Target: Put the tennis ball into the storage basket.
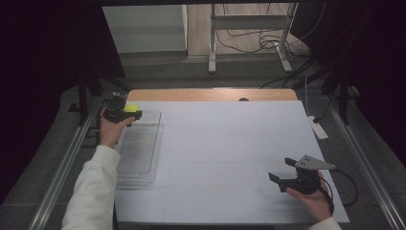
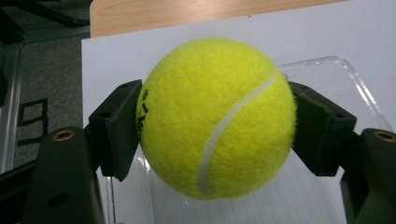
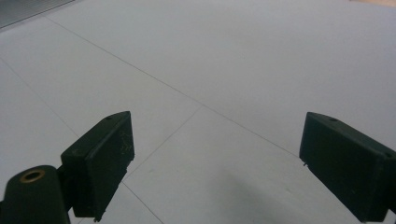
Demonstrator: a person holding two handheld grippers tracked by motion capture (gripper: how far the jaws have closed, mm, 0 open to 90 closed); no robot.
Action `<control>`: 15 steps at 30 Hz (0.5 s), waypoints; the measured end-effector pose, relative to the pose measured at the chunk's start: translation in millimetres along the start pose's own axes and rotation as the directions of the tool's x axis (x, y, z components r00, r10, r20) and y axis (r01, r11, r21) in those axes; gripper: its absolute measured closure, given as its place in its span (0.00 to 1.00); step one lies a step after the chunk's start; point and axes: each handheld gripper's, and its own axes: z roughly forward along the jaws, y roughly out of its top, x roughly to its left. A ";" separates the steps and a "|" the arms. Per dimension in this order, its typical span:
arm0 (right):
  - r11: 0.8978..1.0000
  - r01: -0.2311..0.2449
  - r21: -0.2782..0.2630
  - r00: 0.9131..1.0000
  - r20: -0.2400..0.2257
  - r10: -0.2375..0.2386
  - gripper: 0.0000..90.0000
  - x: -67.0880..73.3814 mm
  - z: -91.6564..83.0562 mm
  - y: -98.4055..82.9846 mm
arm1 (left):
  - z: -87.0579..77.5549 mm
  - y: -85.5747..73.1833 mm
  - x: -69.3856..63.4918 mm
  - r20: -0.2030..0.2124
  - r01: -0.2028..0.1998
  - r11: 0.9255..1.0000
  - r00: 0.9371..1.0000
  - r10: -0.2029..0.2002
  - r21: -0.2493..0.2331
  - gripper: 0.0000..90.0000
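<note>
A yellow tennis ball (image 2: 217, 116) with a white seam sits squeezed between the two black jaws of my left gripper (image 2: 217, 130), which is shut on it. In the high view that ball (image 1: 131, 108) and the left gripper (image 1: 129, 114) hover over the far end of a clear plastic tray (image 1: 139, 148) at the table's left. The tray's rim (image 2: 348, 74) shows behind the ball. My right gripper (image 1: 280, 170) rests near the front right of the table, jaws wide apart. Nothing lies between its jaws, just bare white tabletop (image 3: 224, 93); the right gripper (image 3: 217, 163) is open.
The white table surface (image 1: 230, 143) has a wooden strip (image 1: 210, 94) along its far edge. A white remote-like object (image 1: 318, 128) lies at the right edge. Metal rails run down both sides, and a stand with cables (image 1: 249, 43) is on the floor beyond.
</note>
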 end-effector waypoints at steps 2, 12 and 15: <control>1.000 -0.001 0.001 1.000 0.000 0.001 0.12 -0.1 -0.2 0.0 | 2.3 -0.1 1.2 -0.005 -0.003 1.000 1.000 0.003 0.009 0.30; 1.000 -0.001 0.001 1.000 0.001 0.001 0.12 -0.2 -0.2 -0.2 | 4.0 -1.5 3.9 -0.009 -0.008 0.999 1.000 0.009 0.031 0.30; 1.000 -0.002 0.001 1.000 0.001 0.002 0.12 -0.3 -0.3 -0.3 | 3.8 -3.4 5.4 -0.011 -0.012 0.999 1.000 0.012 0.044 0.30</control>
